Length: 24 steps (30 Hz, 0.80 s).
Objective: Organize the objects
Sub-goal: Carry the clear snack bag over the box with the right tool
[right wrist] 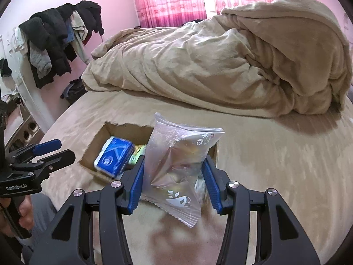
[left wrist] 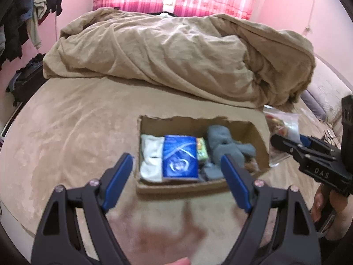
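Observation:
An open cardboard box [left wrist: 176, 187] sits on the beige bed. It holds a white cloth [left wrist: 151, 159], a blue packet [left wrist: 179, 156], a green packet [left wrist: 201, 151] and a grey cloth [left wrist: 227, 145]. My left gripper [left wrist: 176, 158] hovers open over the box's near edge, with nothing between its fingers. My right gripper [right wrist: 173, 162] is shut on a clear plastic bag [right wrist: 176, 165] with a white cup print, held just above the bed beside the box [right wrist: 123, 128]. The blue packet [right wrist: 114, 156] shows behind it. The left gripper [right wrist: 61, 149] appears at the left edge.
A heaped beige duvet [left wrist: 176, 50] fills the far half of the bed. Dark clothes hang on a rack [right wrist: 57, 39] by the pink wall, with a dark suitcase [left wrist: 26, 79] below. Pink curtains [right wrist: 172, 0] cover the window. A person's hand [left wrist: 324, 205] holds the right gripper [left wrist: 286, 138].

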Each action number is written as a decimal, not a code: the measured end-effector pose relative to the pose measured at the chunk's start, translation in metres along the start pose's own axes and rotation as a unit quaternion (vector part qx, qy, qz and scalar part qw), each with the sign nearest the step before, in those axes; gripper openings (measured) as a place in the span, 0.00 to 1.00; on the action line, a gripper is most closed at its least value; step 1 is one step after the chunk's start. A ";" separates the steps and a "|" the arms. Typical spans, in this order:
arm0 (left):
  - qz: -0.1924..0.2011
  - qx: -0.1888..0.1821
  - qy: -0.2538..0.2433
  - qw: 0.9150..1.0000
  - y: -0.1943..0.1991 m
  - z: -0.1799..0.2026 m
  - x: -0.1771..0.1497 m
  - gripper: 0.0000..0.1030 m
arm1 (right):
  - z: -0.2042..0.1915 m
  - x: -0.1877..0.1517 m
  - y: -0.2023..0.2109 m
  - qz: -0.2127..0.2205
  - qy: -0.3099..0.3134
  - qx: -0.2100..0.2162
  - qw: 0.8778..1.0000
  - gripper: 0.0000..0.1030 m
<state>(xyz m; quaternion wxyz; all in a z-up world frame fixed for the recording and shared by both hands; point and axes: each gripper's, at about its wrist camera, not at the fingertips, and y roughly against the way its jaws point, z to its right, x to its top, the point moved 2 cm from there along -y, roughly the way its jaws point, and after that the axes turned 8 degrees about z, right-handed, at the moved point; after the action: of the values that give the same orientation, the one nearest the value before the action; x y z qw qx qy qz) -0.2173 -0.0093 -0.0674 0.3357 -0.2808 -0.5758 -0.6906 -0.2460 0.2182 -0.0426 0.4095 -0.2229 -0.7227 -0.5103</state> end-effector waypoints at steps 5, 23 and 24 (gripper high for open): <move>-0.009 0.012 0.002 1.000 -0.028 -0.010 0.002 0.81 | 0.006 0.003 -0.035 -0.014 0.007 0.004 1.000 0.52; -0.032 0.018 0.005 0.999 -0.056 -0.012 -0.007 0.81 | 0.022 -0.012 -0.072 -0.053 -0.009 -0.005 0.999 0.67; -0.032 0.018 0.006 0.999 -0.054 -0.011 -0.008 0.81 | 0.021 -0.012 -0.069 -0.051 -0.008 -0.006 0.999 0.68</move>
<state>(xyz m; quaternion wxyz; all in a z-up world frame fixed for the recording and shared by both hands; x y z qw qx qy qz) -0.2550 -0.0133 -0.1079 0.3218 -0.2519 -0.5948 -0.6923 -0.2981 0.2128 -0.0941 0.3752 -0.1922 -0.7334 -0.5333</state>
